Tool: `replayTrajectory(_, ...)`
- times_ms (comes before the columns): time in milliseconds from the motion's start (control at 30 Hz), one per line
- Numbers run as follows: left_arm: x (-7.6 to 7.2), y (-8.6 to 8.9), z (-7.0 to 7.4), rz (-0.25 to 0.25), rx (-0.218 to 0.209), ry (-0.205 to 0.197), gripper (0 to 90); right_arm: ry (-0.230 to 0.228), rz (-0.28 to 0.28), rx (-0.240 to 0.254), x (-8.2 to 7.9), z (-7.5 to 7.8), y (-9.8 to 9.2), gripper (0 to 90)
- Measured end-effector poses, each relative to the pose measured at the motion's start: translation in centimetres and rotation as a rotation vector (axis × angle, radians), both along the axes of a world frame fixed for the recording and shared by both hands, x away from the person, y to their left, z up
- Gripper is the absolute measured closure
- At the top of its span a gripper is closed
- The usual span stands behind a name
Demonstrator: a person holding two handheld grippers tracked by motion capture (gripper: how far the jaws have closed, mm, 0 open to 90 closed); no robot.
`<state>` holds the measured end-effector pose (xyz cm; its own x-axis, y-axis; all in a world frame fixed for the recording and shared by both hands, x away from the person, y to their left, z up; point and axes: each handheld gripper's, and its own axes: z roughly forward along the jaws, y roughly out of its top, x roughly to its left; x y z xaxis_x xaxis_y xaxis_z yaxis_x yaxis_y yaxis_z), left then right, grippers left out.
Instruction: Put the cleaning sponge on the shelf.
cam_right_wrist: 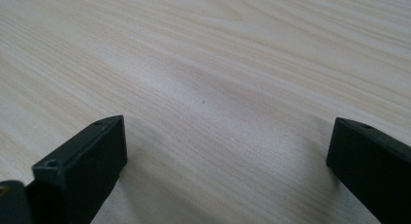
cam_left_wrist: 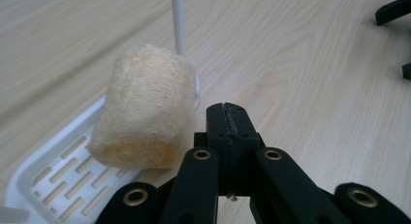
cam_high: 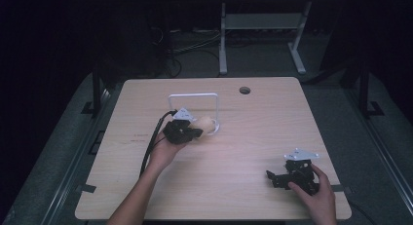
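A cream, fuzzy cylinder-shaped roll [cam_left_wrist: 145,112] rests on the edge of a white slotted tray [cam_left_wrist: 53,170], which has a thin white upright wire frame [cam_high: 193,95]. In the high view the roll [cam_high: 206,122] lies just right of my left gripper [cam_high: 191,132]. The left gripper [cam_left_wrist: 228,118] is shut with its jaws pressed flat together and nothing between them; the roll sits beside them on their left. My right gripper [cam_high: 272,180] rests low on the table at the near right. It stands wide open [cam_right_wrist: 228,151] over bare wood.
The light wooden table [cam_high: 253,137] has a round cable hole [cam_high: 245,90] near its far edge. Behind it stand a white desk frame [cam_high: 223,40] and floor cables [cam_high: 195,42]. The right gripper's jaw tips [cam_left_wrist: 392,8] show far off in the left gripper view.
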<state>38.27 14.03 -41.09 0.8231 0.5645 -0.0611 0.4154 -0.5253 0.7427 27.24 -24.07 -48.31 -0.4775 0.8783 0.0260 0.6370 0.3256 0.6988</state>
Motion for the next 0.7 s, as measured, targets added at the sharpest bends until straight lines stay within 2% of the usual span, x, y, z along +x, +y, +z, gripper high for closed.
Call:
replayTrajectory(233, -0.1, -0.8, -1.3, -0.037, 0.026, 0.035, 89.8, 0.001, 0.0, 0.001, 0.0, 0.0, 0.0, 0.7)
replayTrajectory(400, 0.1, -1.0, -2.3, -0.038, 0.047, 0.057, 89.8, 0.0, 0.0, 0.001, 0.0, 0.0, 0.0, 0.7)
replayTrajectory(700, 0.7, -0.9, -3.6, 0.006, 0.074, 0.061, 89.7, 0.001, 0.0, 0.001, 0.0, 0.0, 0.0, 0.7)
